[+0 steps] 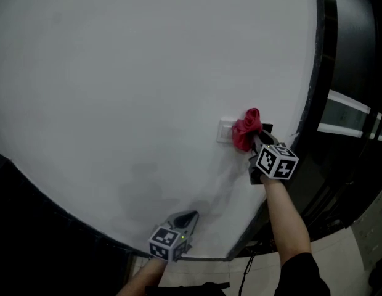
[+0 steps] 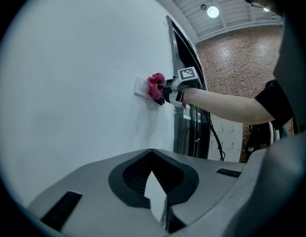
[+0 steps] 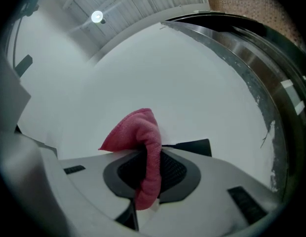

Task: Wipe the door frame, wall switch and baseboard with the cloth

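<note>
White wall (image 1: 117, 73), one switch (image 1: 225, 131); one cloth (image 1: 246, 128) in right gripper (image 1: 259, 140) jaws, left gripper (image 1: 188, 217) closed

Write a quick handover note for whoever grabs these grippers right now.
Right gripper: shut on the red cloth, holding it at the wall switch on the white wall, beside the dark door frame.
Left gripper: shut, empty, held low by the wall.
Done: cannot tell; no wipe marks show.
Left: finish the switch, then check the frame and baseboard.
</note>
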`<state>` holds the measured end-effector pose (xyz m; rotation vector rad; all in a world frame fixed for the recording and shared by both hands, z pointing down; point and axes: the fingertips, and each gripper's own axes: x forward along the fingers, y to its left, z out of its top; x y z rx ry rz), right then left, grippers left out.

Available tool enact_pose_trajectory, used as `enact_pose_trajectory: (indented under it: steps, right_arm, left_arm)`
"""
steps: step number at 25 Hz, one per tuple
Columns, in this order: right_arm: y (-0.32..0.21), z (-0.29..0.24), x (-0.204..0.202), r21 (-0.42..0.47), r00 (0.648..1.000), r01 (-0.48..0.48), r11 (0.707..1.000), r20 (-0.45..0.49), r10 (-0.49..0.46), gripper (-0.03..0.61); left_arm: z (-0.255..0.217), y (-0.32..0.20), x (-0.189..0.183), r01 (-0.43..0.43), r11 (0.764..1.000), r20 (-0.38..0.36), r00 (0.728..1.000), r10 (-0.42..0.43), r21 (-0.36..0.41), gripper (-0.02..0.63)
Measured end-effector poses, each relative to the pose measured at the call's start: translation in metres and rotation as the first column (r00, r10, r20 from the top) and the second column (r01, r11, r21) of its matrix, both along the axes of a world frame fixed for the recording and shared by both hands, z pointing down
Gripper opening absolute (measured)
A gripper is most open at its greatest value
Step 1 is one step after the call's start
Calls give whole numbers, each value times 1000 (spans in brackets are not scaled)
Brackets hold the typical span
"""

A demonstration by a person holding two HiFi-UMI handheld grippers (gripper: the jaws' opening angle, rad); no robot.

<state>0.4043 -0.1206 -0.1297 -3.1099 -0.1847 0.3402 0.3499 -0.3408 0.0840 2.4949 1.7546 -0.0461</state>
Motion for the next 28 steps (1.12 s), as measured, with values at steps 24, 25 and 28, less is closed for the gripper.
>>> enact_pose_trajectory:
  steps: [24, 25, 28]
  right_arm:
    - [76, 5, -40, -5, 996, -82, 997, -27, 82, 61]
    - [78, 5, -41, -9, 996, -86, 996, -26, 86, 61]
    - [82, 8, -44, -9, 994, -104, 994, -19, 104, 61]
  left_arm:
    - [6, 28, -9, -31, 999, 7, 1000, 31, 41, -7]
    - [6, 27, -9, -29, 999, 7, 1000, 29, 44, -7]
    - [8, 22, -8, -20, 999, 7, 1000, 19, 44, -6]
